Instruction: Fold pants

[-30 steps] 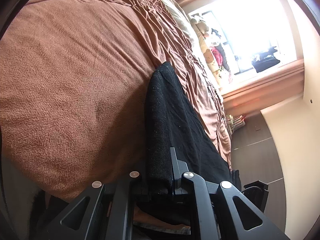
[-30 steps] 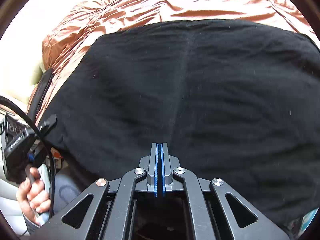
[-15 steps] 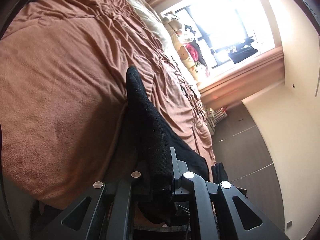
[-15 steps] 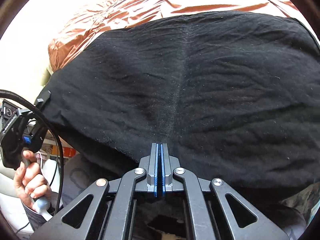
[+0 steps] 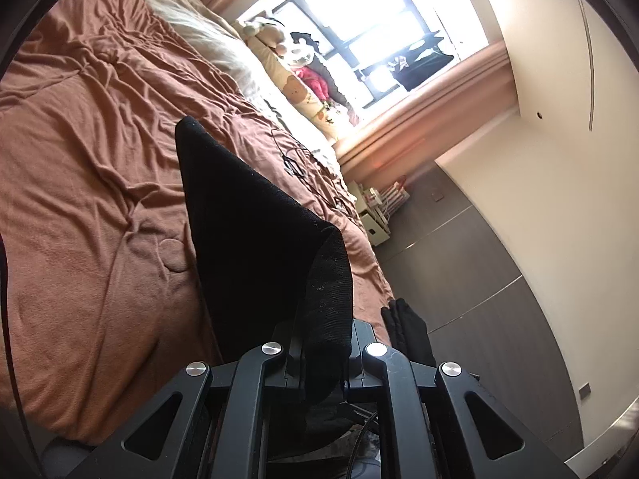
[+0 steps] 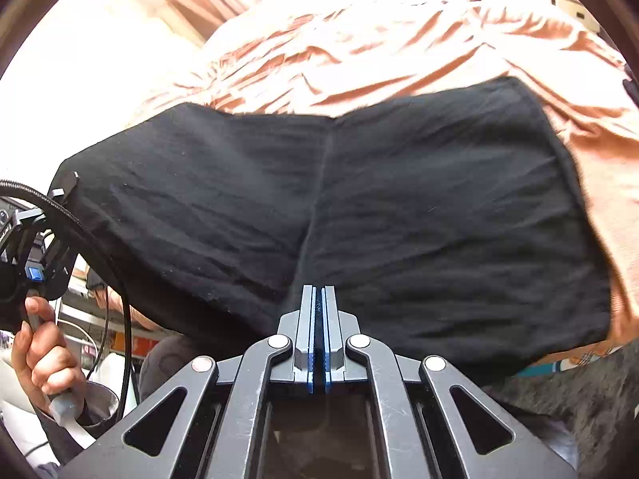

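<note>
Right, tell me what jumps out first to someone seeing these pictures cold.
The black pants dominate: a broad dark sheet lifted over the rust-brown bedspread, filling the right wrist view. The left gripper is shut on one edge, the right gripper on the other. Beyond, a bright window glares behind stuffed toys at the bed's head.

The pants (image 5: 255,239) pinched between the left gripper's fingers (image 5: 361,335) are matt black knit cloth — faintly linty. Beyond the fingertips, the bedspread (image 5: 88,183) is soft, wrinkled rust-brown fabric; the gripper (image 6: 318,299) frames look matt black plastic — shiny metal rivets.
</note>
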`<action>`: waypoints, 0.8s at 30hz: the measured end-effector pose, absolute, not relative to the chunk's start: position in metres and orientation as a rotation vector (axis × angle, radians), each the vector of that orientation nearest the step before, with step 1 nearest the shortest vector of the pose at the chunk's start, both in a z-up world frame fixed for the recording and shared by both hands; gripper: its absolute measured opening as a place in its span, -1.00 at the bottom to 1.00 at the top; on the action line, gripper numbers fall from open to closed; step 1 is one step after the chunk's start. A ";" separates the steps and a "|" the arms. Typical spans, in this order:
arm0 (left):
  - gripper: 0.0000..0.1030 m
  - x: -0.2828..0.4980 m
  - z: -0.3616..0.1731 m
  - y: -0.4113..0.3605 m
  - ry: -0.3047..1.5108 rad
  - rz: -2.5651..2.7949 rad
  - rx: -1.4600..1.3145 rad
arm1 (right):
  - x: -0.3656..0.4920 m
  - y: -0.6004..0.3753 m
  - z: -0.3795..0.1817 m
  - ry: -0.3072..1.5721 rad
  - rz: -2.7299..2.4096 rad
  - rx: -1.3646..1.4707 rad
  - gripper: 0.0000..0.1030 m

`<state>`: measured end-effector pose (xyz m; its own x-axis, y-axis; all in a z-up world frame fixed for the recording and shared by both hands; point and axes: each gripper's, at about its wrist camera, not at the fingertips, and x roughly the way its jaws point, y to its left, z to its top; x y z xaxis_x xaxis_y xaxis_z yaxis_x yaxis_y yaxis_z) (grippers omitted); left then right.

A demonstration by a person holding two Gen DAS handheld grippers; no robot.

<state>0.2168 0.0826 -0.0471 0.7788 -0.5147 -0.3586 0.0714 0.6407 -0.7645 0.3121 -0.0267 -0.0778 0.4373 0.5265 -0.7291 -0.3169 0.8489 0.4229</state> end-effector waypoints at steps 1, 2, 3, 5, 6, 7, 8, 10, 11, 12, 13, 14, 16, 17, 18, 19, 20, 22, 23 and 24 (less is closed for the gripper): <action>-0.78 0.220 -0.044 0.076 0.603 -0.369 -0.804 | 0.308 -0.033 -0.075 0.975 0.525 0.244 -1.00; -0.78 0.223 -0.041 0.070 0.606 -0.380 -0.795 | 0.305 -0.041 -0.072 0.963 0.523 0.254 -1.00; -0.78 0.226 -0.038 0.062 0.610 -0.393 -0.784 | 0.303 -0.049 -0.069 0.949 0.516 0.263 -1.00; -0.78 0.229 -0.033 0.048 0.618 -0.412 -0.768 | 0.297 -0.064 -0.065 0.926 0.490 0.272 -0.89; -0.78 0.232 -0.030 0.040 0.622 -0.422 -0.756 | 0.292 -0.072 -0.064 0.914 0.474 0.275 -0.63; -0.78 0.235 -0.029 0.036 0.625 -0.430 -0.747 | 0.287 -0.079 -0.062 0.899 0.461 0.279 -0.20; -0.78 0.237 -0.027 0.029 0.630 -0.439 -0.738 | 0.282 -0.084 -0.060 0.878 0.449 0.282 0.02; -0.78 0.243 -0.026 0.017 0.639 -0.456 -0.725 | 0.269 -0.099 -0.052 0.829 0.428 0.289 0.33; -0.78 0.245 -0.025 0.012 0.643 -0.462 -0.719 | 0.264 -0.105 -0.049 0.816 0.431 0.290 0.33; -0.78 0.247 -0.025 0.005 0.648 -0.469 -0.711 | 0.259 -0.109 -0.048 0.811 0.434 0.288 0.34; -0.78 0.250 -0.024 0.000 0.653 -0.475 -0.707 | 0.255 -0.114 -0.047 0.809 0.431 0.282 0.39; -0.78 0.253 -0.024 -0.005 0.657 -0.480 -0.703 | 0.252 -0.117 -0.046 0.803 0.425 0.275 0.43; -0.78 0.257 -0.024 -0.017 0.667 -0.493 -0.690 | 0.245 -0.125 -0.045 0.788 0.422 0.276 0.56; -0.78 0.260 -0.024 -0.022 0.673 -0.500 -0.685 | 0.242 -0.130 -0.044 0.784 0.427 0.286 0.56; -0.78 0.263 -0.024 -0.027 0.677 -0.506 -0.680 | 0.240 -0.135 -0.044 0.782 0.435 0.301 0.56; -0.78 0.265 -0.025 -0.033 0.683 -0.512 -0.675 | 0.238 -0.137 -0.043 0.785 0.433 0.316 0.56; -0.78 0.268 -0.026 -0.039 0.692 -0.519 -0.671 | 0.237 -0.145 -0.044 0.789 0.424 0.329 0.56; -0.78 0.273 -0.027 -0.052 0.708 -0.534 -0.660 | 0.233 -0.160 -0.044 0.789 0.403 0.347 0.56; -0.78 0.276 -0.028 -0.059 0.717 -0.542 -0.652 | 0.233 -0.166 -0.045 0.791 0.395 0.354 0.56; -0.78 0.281 -0.031 -0.065 0.729 -0.550 -0.641 | 0.230 -0.172 -0.047 0.792 0.388 0.362 0.56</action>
